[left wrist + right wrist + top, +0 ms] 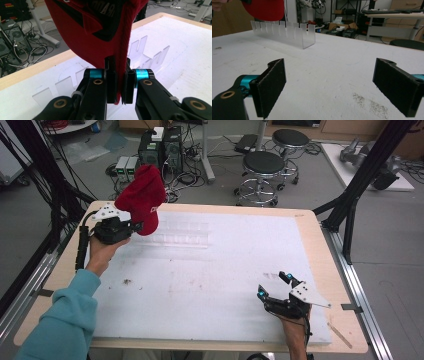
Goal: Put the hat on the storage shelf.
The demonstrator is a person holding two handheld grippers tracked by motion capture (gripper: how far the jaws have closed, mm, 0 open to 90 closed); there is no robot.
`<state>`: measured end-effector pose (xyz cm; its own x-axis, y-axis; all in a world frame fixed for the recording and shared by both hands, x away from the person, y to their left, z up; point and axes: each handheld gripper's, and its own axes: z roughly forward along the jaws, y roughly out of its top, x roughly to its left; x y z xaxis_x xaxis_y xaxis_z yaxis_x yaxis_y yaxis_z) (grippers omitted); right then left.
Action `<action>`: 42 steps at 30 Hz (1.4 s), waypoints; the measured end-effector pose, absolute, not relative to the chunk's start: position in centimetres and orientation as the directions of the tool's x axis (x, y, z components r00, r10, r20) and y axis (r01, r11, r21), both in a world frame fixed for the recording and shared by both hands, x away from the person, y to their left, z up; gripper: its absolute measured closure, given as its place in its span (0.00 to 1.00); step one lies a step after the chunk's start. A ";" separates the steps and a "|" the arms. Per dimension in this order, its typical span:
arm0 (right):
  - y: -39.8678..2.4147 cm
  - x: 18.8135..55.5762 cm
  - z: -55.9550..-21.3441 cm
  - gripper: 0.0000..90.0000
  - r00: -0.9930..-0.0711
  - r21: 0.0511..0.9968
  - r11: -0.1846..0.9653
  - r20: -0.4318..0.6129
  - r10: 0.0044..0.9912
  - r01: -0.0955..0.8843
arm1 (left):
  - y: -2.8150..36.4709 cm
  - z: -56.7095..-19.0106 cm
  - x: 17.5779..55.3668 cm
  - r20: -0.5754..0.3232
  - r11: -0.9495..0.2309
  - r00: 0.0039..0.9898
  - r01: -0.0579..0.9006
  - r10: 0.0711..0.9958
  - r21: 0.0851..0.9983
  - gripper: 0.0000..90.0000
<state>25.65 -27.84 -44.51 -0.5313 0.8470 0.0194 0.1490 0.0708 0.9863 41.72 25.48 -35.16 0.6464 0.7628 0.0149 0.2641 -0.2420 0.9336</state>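
Red cloth cap (pixel 142 197), clear plastic rack (pixel 180 234)

Red cap (pixel 142 197) with dark lettering at upper left, clear slotted rack (pixel 182 234), white table cover (pixel 225 280) with dark specks, teal sleeve (pixel 65 320) lower left

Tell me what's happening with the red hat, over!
Left gripper shut on the red cap, held above the clear slotted rack. Right gripper open, low over the table. Nothing in the way.
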 end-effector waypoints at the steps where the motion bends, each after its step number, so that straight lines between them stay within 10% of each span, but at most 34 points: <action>1: -27.8 25.7 -44.6 0.12 -0.530 0.987 0.064 0.024 0.848 0.148 | 25.4 -35.2 41.7 0.019 -0.246 0.646 0.263 0.763 0.933 0.95; 42: -26.7 25.3 -45.2 0.12 -0.476 0.993 0.087 -0.040 0.878 0.076 | 25.3 -39.9 40.3 -0.028 -0.204 0.601 0.315 0.799 0.927 0.93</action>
